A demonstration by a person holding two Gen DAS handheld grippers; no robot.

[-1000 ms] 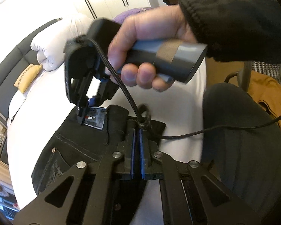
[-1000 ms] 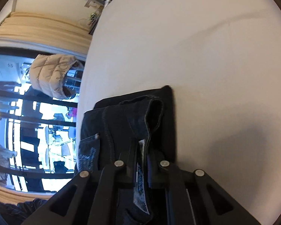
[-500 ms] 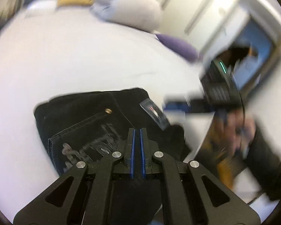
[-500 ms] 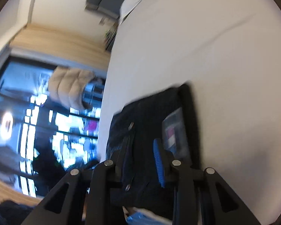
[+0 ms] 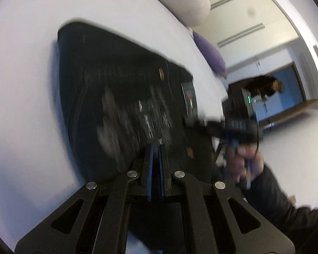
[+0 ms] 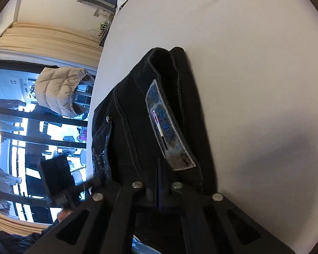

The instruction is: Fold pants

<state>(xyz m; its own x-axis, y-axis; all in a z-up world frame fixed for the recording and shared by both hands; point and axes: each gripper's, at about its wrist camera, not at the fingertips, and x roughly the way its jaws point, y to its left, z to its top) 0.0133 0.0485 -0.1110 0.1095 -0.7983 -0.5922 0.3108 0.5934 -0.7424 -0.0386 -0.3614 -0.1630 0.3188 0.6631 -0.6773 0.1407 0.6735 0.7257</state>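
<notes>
**Both grippers over folded black pants on the bed**

The left gripper (image 5: 156,148) has its jaws pressed together with nothing between them, low over the pants (image 5: 120,97). These lie folded on the white bed (image 5: 21,67). The right gripper (image 6: 159,188) looks closed; whether it pinches the cloth, I cannot tell. A blue label (image 6: 169,127) faces up on the waistband.

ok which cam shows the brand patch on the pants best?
Right wrist. The patch is sharp and close there, blue-grey, stitched on the waistband of the black pants. Left wrist shows it only as a small, motion-blurred strip at the pants' far edge.
</notes>
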